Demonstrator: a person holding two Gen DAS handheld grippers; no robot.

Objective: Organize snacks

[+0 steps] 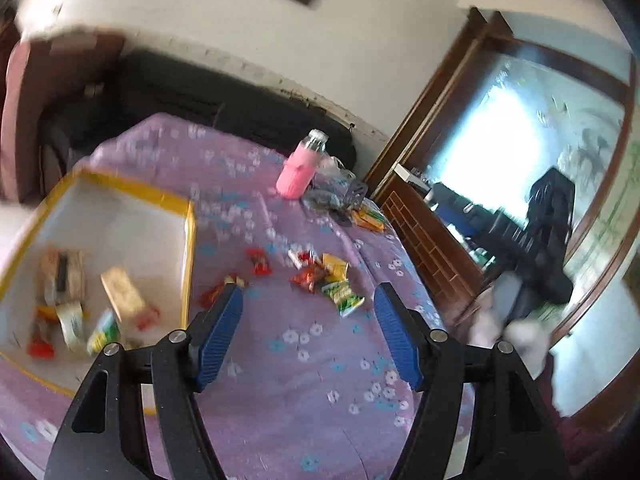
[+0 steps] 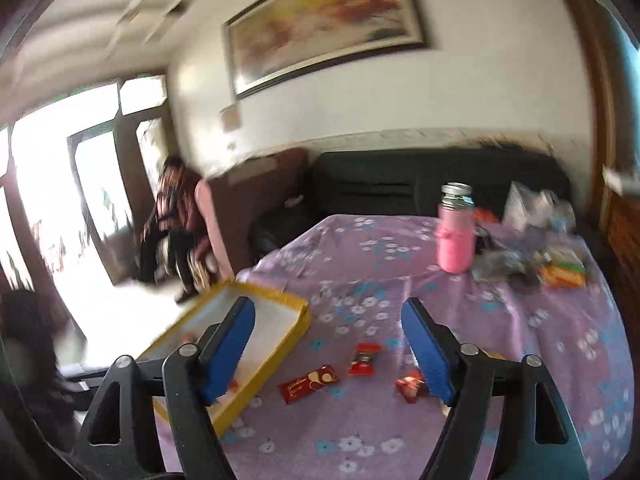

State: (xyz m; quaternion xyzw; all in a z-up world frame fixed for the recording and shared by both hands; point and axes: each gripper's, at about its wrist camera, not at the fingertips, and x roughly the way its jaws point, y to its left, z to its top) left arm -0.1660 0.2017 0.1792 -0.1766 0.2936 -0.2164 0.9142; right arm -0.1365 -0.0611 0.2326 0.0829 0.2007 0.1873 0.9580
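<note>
A yellow-rimmed white box (image 1: 188,216) (image 2: 296,308) lies on the purple flowered tablecloth (image 1: 300,400) at the left, with several snack packets (image 1: 120,296) inside. Loose snacks lie on the cloth: a small red one (image 1: 259,261), a red, yellow and green cluster (image 1: 326,276), and in the right wrist view a dark red bar (image 2: 308,383) and small red packets (image 2: 363,358) (image 2: 409,387). My left gripper (image 1: 310,300) hangs open above the cloth beside the box, nothing between its blue pads. My right gripper (image 2: 328,316) is open too, empty, over the box's corner.
A pink bottle (image 1: 298,172) (image 2: 455,236) stands at the far side, beside plastic bags (image 2: 532,204) and orange-green packets (image 1: 368,218) (image 2: 562,270). A black sofa (image 2: 420,184) is behind the table. A person (image 2: 176,224) bends by the doorway on the left. A wooden cabinet (image 1: 432,244) stands right.
</note>
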